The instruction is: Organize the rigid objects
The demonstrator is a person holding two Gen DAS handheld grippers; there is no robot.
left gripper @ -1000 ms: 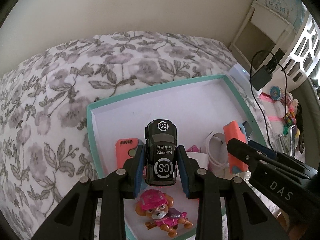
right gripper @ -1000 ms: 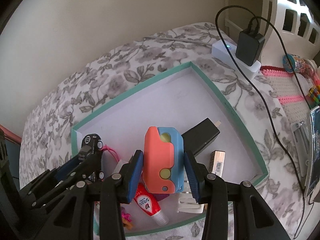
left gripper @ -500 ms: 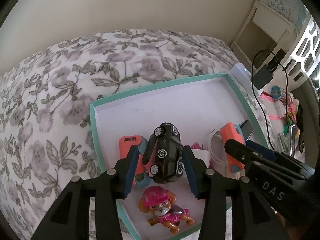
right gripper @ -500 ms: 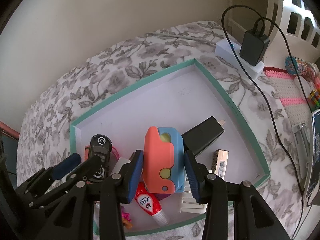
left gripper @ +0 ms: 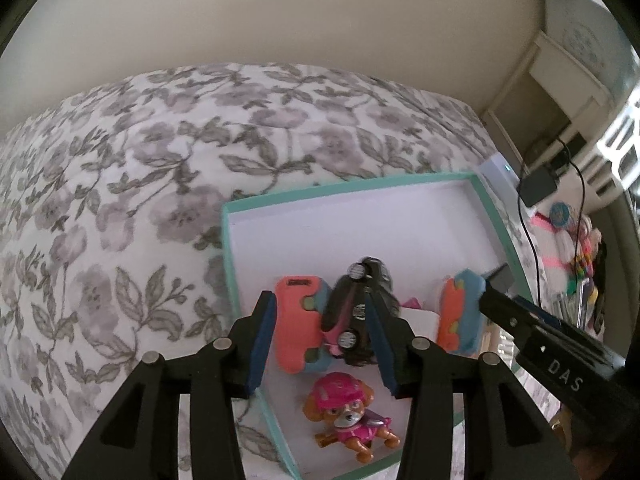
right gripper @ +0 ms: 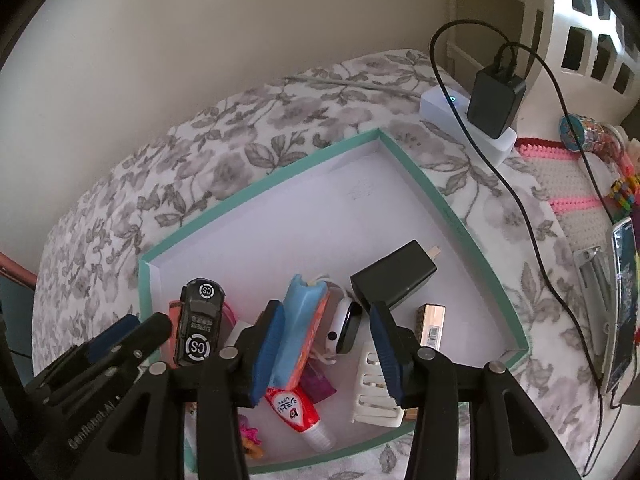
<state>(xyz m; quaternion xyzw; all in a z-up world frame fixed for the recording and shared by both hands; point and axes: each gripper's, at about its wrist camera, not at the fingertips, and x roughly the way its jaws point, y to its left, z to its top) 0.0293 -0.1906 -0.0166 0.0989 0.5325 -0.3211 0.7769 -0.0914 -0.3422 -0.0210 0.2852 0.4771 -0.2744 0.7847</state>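
A teal-rimmed box [left gripper: 320,194] with a white floor lies on the floral bedspread. My left gripper [left gripper: 320,332] stands open above its near left corner. Below its fingers a black toy car [left gripper: 360,312] lies tipped on its side, wheels showing, against an orange and blue toy [left gripper: 298,320]. A pink pup figure [left gripper: 344,412] lies nearer. My right gripper [right gripper: 326,328] is opening. A second orange and blue toy [right gripper: 304,320] stands edge-on between its jaws, leaning on the left finger [right gripper: 268,344] and clear of the right one. The car [right gripper: 200,324] and left gripper [right gripper: 132,332] also show there.
The box [right gripper: 460,220] also holds a black charger [right gripper: 394,276], a smart band [right gripper: 344,324], a white clip [right gripper: 378,388], a small tube [right gripper: 296,404] and a gold lighter [right gripper: 430,322]. Its far half is bare. A power strip with a plugged adapter [right gripper: 496,100], a cable and a phone [right gripper: 622,300] lie right.
My left gripper opened and let go of the car, which tipped onto its side against the orange toy. The right jaws widened and their toy turned edge-on.
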